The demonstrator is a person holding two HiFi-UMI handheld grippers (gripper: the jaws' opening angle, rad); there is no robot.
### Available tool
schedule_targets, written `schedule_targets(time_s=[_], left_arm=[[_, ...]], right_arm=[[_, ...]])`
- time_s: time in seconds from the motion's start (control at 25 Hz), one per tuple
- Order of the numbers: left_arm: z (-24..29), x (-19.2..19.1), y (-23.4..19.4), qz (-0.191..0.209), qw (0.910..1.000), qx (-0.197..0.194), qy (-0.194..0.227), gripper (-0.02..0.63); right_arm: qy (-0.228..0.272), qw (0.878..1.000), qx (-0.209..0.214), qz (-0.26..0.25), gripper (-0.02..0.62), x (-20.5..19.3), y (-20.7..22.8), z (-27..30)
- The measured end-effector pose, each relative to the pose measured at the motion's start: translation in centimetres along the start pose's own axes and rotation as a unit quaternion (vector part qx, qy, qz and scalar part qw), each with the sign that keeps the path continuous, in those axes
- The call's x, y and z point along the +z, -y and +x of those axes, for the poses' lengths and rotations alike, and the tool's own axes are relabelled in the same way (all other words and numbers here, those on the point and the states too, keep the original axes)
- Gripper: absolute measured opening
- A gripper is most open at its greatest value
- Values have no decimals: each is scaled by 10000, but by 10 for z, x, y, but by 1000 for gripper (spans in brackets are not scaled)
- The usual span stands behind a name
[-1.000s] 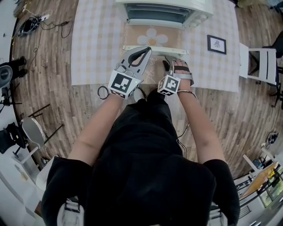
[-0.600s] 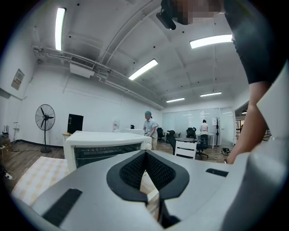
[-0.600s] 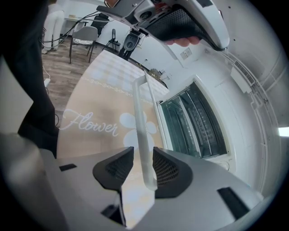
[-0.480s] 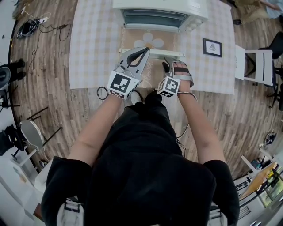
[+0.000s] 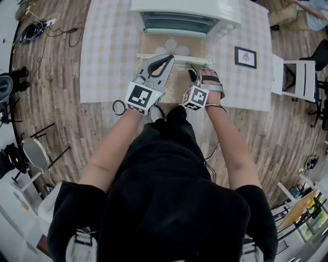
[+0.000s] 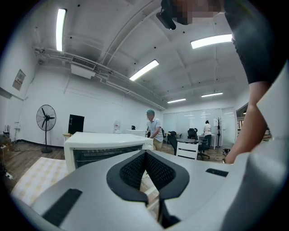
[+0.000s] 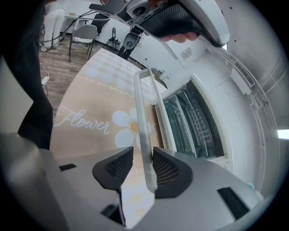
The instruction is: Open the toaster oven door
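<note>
The white toaster oven (image 5: 184, 9) stands at the table's far edge with its glass door (image 5: 174, 47) swung down toward me. My right gripper (image 5: 197, 65) is shut on the door handle (image 5: 154, 56), a pale bar. In the right gripper view that door handle (image 7: 143, 117) runs between the two pads of the right gripper (image 7: 143, 169), with the oven cavity (image 7: 198, 122) beyond. My left gripper (image 5: 170, 57) is shut on nothing and hovers just left of the right one, close to the bar. From the left gripper (image 6: 145, 155) view the toaster oven (image 6: 99, 144) shows ahead.
A checked cloth (image 5: 110, 51) covers the table, with a "Flower" daisy mat (image 7: 90, 117) under the door. A small framed picture (image 5: 245, 57) lies to the right, and a white chair (image 5: 292, 75) stands beyond. Cables (image 5: 36, 28) lie on the floor. People stand far back (image 6: 154, 128).
The handle now lies a little nearer the oven front than half a second ago, and less of the daisy shows through the door. Both grippers have barely moved.
</note>
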State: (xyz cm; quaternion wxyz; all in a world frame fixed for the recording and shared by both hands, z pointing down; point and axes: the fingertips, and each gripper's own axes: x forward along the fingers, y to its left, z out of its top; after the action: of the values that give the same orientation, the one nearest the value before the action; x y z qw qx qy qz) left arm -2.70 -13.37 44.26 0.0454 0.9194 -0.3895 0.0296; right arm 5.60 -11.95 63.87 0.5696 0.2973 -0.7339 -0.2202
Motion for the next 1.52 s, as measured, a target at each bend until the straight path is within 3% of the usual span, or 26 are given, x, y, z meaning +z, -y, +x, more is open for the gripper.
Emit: schedule_targets(time_s=[1.52], left_arm=[[-6, -6, 8, 11, 10000, 9, -16, 12]], right_arm=[[-229, 9993, 270, -113, 150, -15, -41, 14]])
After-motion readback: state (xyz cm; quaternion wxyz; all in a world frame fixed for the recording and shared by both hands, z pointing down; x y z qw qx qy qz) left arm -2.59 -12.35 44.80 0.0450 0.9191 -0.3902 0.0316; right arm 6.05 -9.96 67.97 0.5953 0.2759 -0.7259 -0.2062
